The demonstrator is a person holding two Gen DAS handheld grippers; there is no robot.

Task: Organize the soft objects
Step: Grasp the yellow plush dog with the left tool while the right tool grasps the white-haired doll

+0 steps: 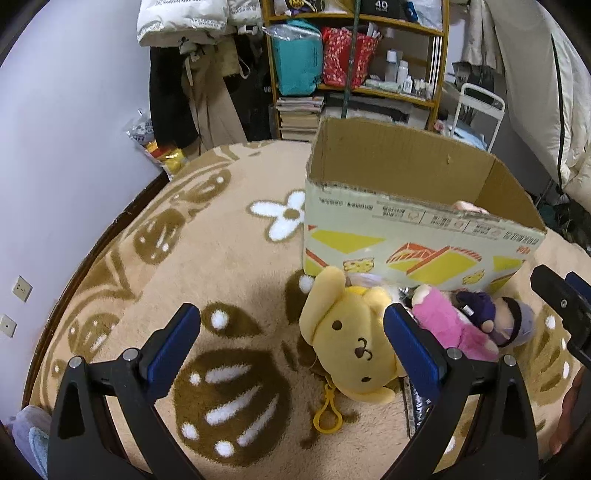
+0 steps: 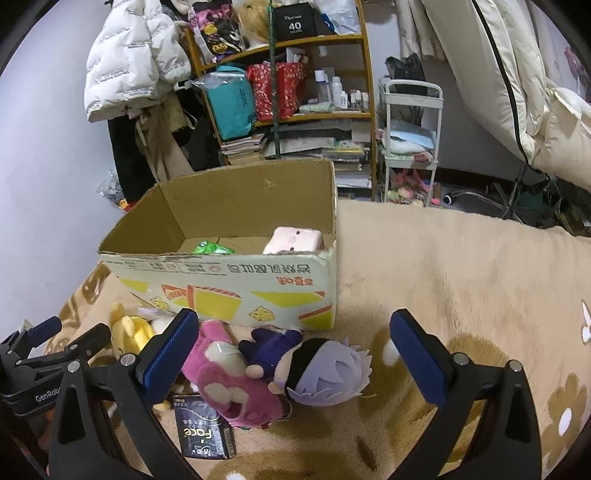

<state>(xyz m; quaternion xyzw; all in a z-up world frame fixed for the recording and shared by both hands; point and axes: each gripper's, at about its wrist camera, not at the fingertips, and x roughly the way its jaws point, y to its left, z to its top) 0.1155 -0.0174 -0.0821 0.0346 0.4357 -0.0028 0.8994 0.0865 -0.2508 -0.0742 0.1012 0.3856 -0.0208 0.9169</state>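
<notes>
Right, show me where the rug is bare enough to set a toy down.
Bare rug lies right of the cardboard box, and left of the yellow plush. Directly in front of the box it is crowded: pink plush, purple-haired doll, black packet.

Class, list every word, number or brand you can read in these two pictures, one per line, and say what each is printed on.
"40": black box on the top shelf.
"Face": dark packet on the rug, read upside down.
"GenRob", cut off: body of the left gripper.
Chinese print, upside down: cardboard box; too blurred to copy out.
White jacket: repeated lettering, too small to read.
</notes>
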